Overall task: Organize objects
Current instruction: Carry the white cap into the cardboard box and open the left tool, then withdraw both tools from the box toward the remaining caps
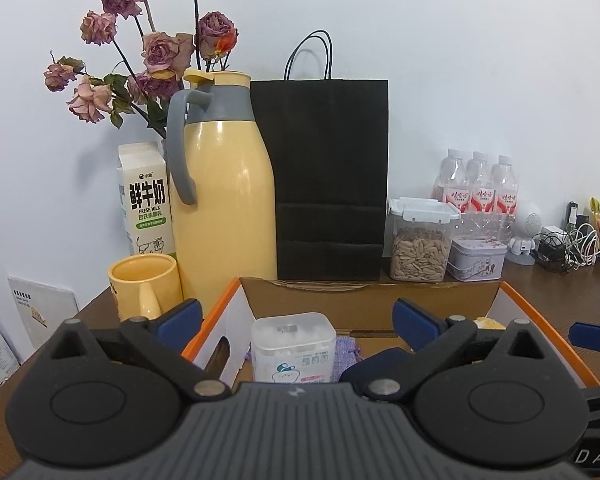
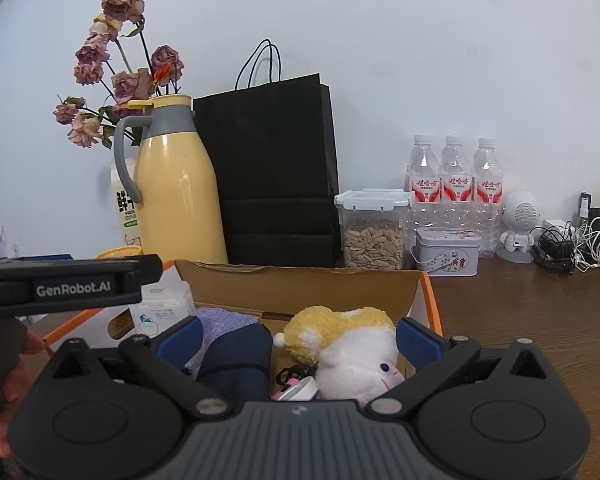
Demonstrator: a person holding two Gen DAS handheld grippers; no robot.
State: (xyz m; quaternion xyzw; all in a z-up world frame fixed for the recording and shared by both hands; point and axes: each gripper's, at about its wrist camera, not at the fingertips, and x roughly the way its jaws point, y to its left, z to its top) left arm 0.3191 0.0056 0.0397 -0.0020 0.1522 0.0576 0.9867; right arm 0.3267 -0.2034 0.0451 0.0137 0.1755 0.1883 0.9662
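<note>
Both hand-held grippers spread wide over the filled box

Left wrist view: our left hand-held gripper (image 1: 298, 320) stands wide and holds nothing, with the swab box (image 1: 293, 346) upright in the cardboard box (image 1: 374, 308) just below it; we should lift straight up so the pads clear it. Right wrist view: our right hand-held gripper (image 2: 298, 338) is also wide and empty, the plush toy (image 2: 350, 346) lying in the box between its pads beside a dark blue pouch (image 2: 236, 360); we should back off without brushing the toy.
</note>
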